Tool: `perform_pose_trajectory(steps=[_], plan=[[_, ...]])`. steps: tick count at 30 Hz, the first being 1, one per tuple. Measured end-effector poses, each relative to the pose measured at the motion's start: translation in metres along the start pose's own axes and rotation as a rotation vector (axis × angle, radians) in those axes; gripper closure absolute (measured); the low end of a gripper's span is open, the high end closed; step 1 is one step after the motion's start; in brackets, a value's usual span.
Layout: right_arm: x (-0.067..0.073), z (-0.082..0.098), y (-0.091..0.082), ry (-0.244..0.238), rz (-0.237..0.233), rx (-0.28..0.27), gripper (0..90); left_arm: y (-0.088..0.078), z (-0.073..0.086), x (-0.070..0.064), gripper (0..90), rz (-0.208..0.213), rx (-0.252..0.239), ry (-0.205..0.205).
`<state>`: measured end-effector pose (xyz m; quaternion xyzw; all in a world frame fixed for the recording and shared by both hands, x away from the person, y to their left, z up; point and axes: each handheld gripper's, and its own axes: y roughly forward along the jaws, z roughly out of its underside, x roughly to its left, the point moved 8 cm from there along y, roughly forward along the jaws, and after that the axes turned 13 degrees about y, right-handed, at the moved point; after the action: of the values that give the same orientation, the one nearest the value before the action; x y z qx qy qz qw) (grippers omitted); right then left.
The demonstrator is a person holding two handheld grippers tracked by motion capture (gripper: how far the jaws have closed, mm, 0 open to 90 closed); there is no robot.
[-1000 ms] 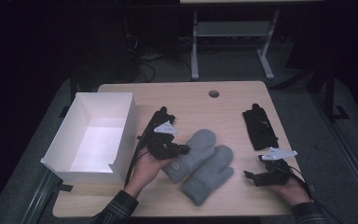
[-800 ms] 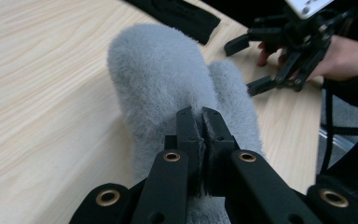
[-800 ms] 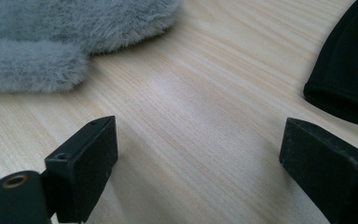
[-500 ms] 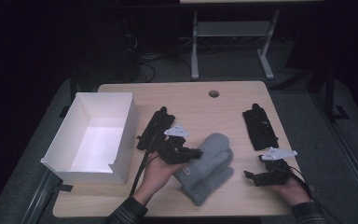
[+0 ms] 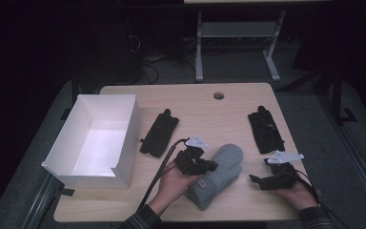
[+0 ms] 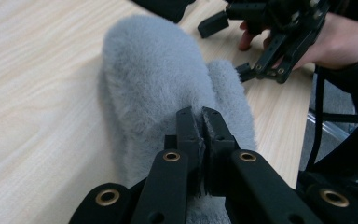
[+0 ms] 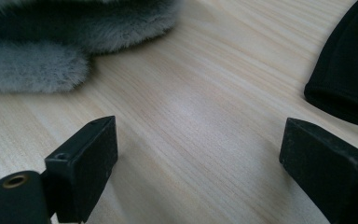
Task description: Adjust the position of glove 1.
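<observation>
Two grey fuzzy mittens (image 5: 223,172) lie stacked near the table's front middle, the top one (image 6: 154,70) covering most of the lower. My left gripper (image 5: 205,167) is shut on the near edge of the top mitten, and a sliver of grey fur shows between its pressed jaws (image 6: 198,123). My right gripper (image 5: 259,181) rests low at the front right with its jaws wide open (image 7: 198,149) over bare wood. The mitten pile (image 7: 51,46) lies beyond its left jaw, apart from it.
A white open box (image 5: 124,129) stands at the left of the table. One black glove (image 5: 158,133) lies beside the box, and a second black glove (image 5: 265,130) (image 7: 349,70) lies at the right, just behind my right gripper. A cable hole (image 5: 218,95) sits near the far edge.
My left gripper has moved to the right with the grey mitten in it. That mitten now lies on top of the other instead of beside it. The right hand has stayed put.
</observation>
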<state>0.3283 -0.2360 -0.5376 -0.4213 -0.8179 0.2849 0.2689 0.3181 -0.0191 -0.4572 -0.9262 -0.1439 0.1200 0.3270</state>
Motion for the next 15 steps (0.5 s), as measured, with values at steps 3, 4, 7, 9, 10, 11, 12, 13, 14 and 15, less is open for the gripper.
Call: perform_pose_trajectory(steps=[3, 4, 7, 9, 10, 11, 12, 13, 14, 15], plan=[[0.000, 0.000, 0.000, 0.000, 0.000, -0.001, 11.2, 0.005, 0.004, -0.001, 86.6, 0.003, 0.014, 0.002], [0.000, 0.000, 0.000, 0.000, 0.000, -0.001, 11.2, 0.007, 0.005, -0.001, 86.6, 0.001, 0.024, 0.005], [0.000, 0.000, 0.000, -0.001, 0.000, 0.000, 11.2, 0.013, 0.013, 0.000, 86.3, -0.025, 0.068, 0.039], [0.000, 0.000, 0.000, -0.002, 0.000, 0.000, 11.2, 0.015, 0.015, 0.000, 86.3, -0.023, 0.079, 0.045], [0.000, 0.000, 0.000, -0.002, 0.000, 0.000, 11.2, 0.017, 0.016, -0.001, 86.3, -0.024, 0.077, 0.039], [0.000, 0.000, 0.000, -0.002, 0.000, 0.000, 11.2, 0.019, 0.019, -0.001, 86.3, -0.028, 0.101, 0.058], [0.000, 0.000, 0.000, -0.002, 0.000, 0.000, 11.2, 0.021, 0.020, -0.001, 86.3, -0.038, 0.094, 0.052], [0.000, 0.000, 0.000, -0.003, 0.000, 0.000, 11.2, 0.022, 0.020, -0.001, 86.2, -0.041, 0.096, 0.055], [0.000, 0.000, 0.000, -0.002, 0.000, -0.001, 11.2, 0.022, 0.021, 0.000, 86.0, -0.039, 0.095, 0.055], [0.000, 0.000, 0.000, -0.002, 0.000, 0.000, 11.2, 0.022, 0.021, 0.001, 84.1, -0.034, 0.094, 0.053]])
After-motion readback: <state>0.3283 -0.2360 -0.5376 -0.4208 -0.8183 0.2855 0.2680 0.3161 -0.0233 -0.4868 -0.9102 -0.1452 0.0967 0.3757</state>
